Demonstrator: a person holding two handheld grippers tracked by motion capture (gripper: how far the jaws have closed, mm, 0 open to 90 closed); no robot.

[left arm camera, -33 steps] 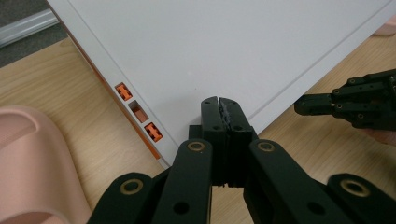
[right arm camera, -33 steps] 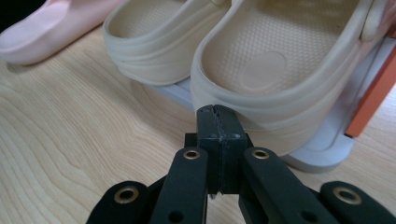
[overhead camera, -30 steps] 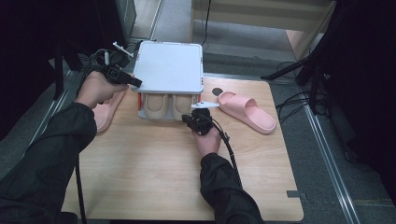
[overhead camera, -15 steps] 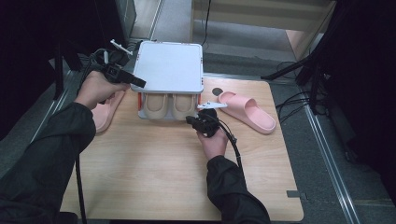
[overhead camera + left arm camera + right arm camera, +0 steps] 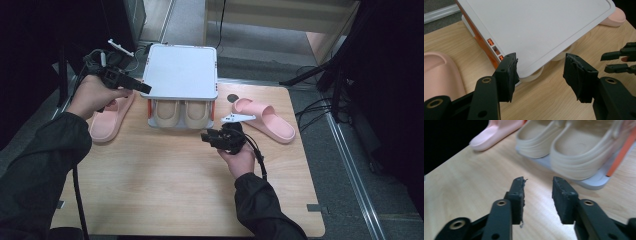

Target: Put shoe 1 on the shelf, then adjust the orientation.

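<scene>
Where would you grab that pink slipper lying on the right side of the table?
Probably across the strap of the pink slipper, coming down from above. It lies flat on its sole, and the strap arches over the foot bed, so one jaw of the right tongs can slip under it. The right tongs stand open and empty just left of it.

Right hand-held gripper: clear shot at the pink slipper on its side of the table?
Probably yes. The right hand-held gripper has open, empty jaws that have just been opening, and the pink slipper lies on bare table close beside that hand. The jaws face the shoe rack, so the wrist must turn.
</scene>
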